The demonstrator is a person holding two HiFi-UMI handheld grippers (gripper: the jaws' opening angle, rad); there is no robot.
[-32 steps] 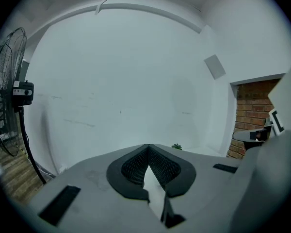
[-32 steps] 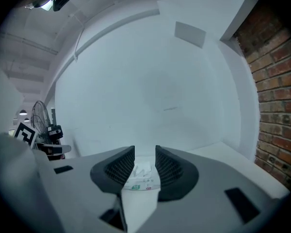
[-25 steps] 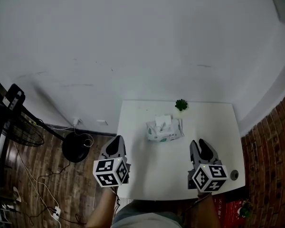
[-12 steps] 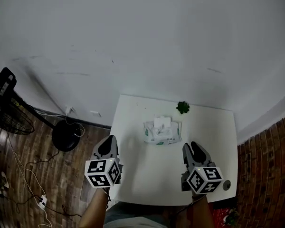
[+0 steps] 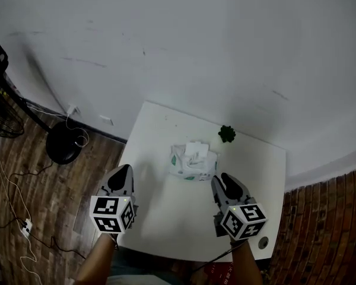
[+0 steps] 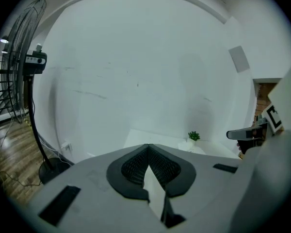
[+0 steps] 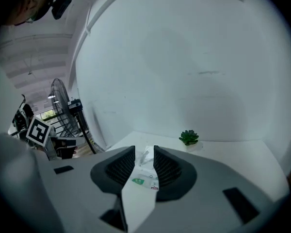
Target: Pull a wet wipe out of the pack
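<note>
The white wet wipe pack (image 5: 193,161) with green leaf print lies in the middle of the white table (image 5: 166,206), a wipe sticking up from its top. My left gripper (image 5: 121,172) hovers over the table's left edge, left of the pack and nearer me; in the left gripper view its jaws (image 6: 148,147) meet at the tip, shut on nothing. My right gripper (image 5: 221,180) is to the right of the pack and nearer me, apart from it. In the right gripper view its jaws (image 7: 144,150) stand a little open, and the pack (image 7: 145,171) shows through the gap, further off.
A small green plant (image 5: 226,133) stands at the table's far edge, by the white wall. A standing fan (image 5: 0,108) with its round base (image 5: 63,142) and cables is on the wooden floor to the left. A small round object (image 5: 262,242) sits at the table's near right corner.
The head view has swung, so the table now appears turned and shifted left. Both grippers stay near the table's front; the right one has come a little closer to the pack.
</note>
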